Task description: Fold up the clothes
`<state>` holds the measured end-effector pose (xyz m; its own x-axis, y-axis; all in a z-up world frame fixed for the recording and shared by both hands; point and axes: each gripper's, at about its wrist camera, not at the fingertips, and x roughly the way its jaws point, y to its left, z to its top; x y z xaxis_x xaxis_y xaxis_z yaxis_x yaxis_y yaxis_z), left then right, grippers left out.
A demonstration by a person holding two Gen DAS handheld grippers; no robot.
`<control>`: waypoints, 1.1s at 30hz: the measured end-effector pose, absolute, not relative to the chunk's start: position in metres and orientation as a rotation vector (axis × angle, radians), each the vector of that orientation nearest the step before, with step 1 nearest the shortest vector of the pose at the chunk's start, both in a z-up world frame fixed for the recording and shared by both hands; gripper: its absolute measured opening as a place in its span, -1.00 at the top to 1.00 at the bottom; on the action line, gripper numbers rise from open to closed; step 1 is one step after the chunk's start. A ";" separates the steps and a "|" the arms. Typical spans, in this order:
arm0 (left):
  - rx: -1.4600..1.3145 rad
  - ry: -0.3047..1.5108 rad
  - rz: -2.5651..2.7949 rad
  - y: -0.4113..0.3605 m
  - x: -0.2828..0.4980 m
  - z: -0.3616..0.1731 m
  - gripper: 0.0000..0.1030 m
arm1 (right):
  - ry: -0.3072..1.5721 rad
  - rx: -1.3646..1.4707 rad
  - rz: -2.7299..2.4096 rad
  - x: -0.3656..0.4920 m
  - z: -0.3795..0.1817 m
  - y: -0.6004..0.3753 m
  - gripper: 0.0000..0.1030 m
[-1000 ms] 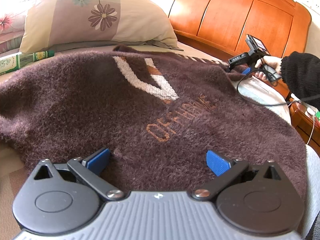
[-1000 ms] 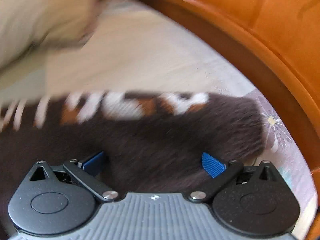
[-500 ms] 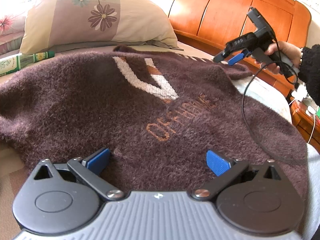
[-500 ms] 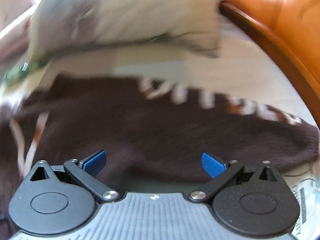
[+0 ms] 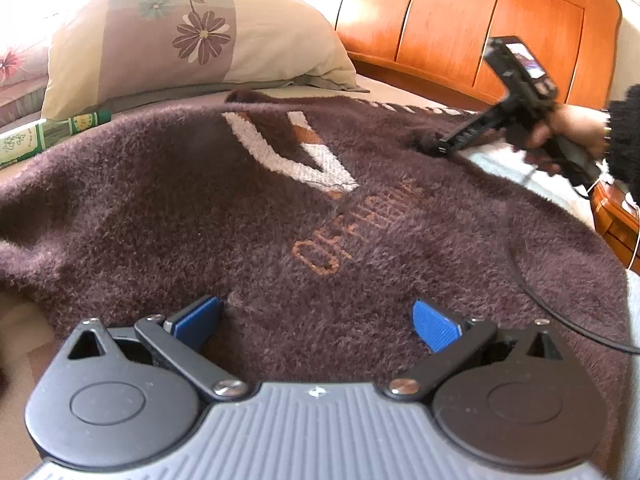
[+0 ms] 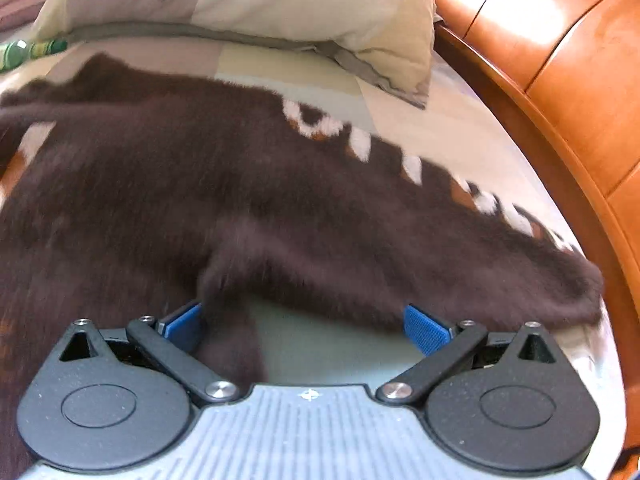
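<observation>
While brown sweater (image 5: 280, 208) lies flat, left tongs (image 5: 316, 320) apart, right tongs (image 6: 304, 322) apart.

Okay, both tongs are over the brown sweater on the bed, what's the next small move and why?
Probably ease the right tongs forward and close them on the sweater's near edge. They stand open with the sleeve's fuzzy hem just ahead of the pads and bare sheet between them, so nothing is gripped. The left tongs also hang open over the hem.

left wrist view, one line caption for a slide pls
Open left gripper over a brown sweater; right gripper reaches its far edge.
</observation>
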<state>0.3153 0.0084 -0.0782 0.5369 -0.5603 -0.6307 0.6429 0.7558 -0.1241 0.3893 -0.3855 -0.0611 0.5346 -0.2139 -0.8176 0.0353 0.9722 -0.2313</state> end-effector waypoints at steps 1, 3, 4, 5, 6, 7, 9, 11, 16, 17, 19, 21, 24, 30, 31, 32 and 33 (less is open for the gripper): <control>0.135 0.703 -0.715 0.008 0.314 -0.078 -0.99 | 1.012 -0.181 -0.153 0.382 -0.061 -0.389 -1.00; 0.150 0.703 -0.708 0.006 0.313 -0.078 -0.98 | 1.032 -0.133 -0.170 0.372 -0.056 -0.396 -1.00; 0.156 0.704 -0.705 0.006 0.312 -0.078 -0.99 | 1.028 -0.134 -0.170 0.370 -0.049 -0.394 -1.00; 0.160 0.705 -0.702 0.006 0.312 -0.078 -0.99 | 1.021 -0.137 -0.167 0.368 -0.042 -0.391 -1.00; 0.162 0.708 -0.699 0.006 0.311 -0.077 -0.99 | 1.002 -0.151 -0.155 0.370 -0.035 -0.385 -1.00; 0.163 0.712 -0.698 0.006 0.311 -0.075 -0.99 | 0.984 -0.164 -0.142 0.372 -0.028 -0.378 -1.00; 0.156 0.717 -0.693 0.008 0.311 -0.072 -0.99 | 0.948 -0.165 -0.113 0.383 -0.014 -0.366 -1.00; 0.140 0.714 -0.691 0.013 0.312 -0.068 -0.99 | 0.927 -0.132 -0.088 0.401 -0.008 -0.358 -1.00; 0.113 0.731 -0.697 0.026 0.321 -0.071 -0.99 | 0.966 0.031 0.010 0.463 -0.030 -0.345 -1.00; 0.112 0.735 -0.692 0.028 0.323 -0.072 -0.99 | 0.988 0.066 0.035 0.474 -0.037 -0.342 -1.00; 0.101 0.737 -0.699 0.031 0.325 -0.073 -0.99 | 1.034 0.066 0.033 0.494 -0.060 -0.332 -1.00; 0.082 0.742 -0.711 0.034 0.327 -0.070 -0.99 | 1.001 -0.036 0.011 0.507 -0.077 -0.314 -1.00; 0.068 0.738 -0.704 0.040 0.329 -0.067 -0.99 | 0.924 -0.050 0.012 0.529 -0.082 -0.307 -1.00; 0.060 0.743 -0.687 0.049 0.328 -0.063 -0.99 | 0.989 -0.038 0.039 0.547 -0.070 -0.309 -1.00; 0.066 0.740 -0.687 0.051 0.325 -0.062 -0.99 | 0.987 -0.030 0.048 0.541 -0.063 -0.309 -1.00; 0.076 0.734 -0.686 0.051 0.325 -0.060 -0.99 | 0.970 -0.015 0.073 0.535 -0.053 -0.306 -1.00; 0.084 0.729 -0.686 0.052 0.324 -0.059 -0.99 | 0.956 0.000 0.099 0.530 -0.044 -0.300 -1.00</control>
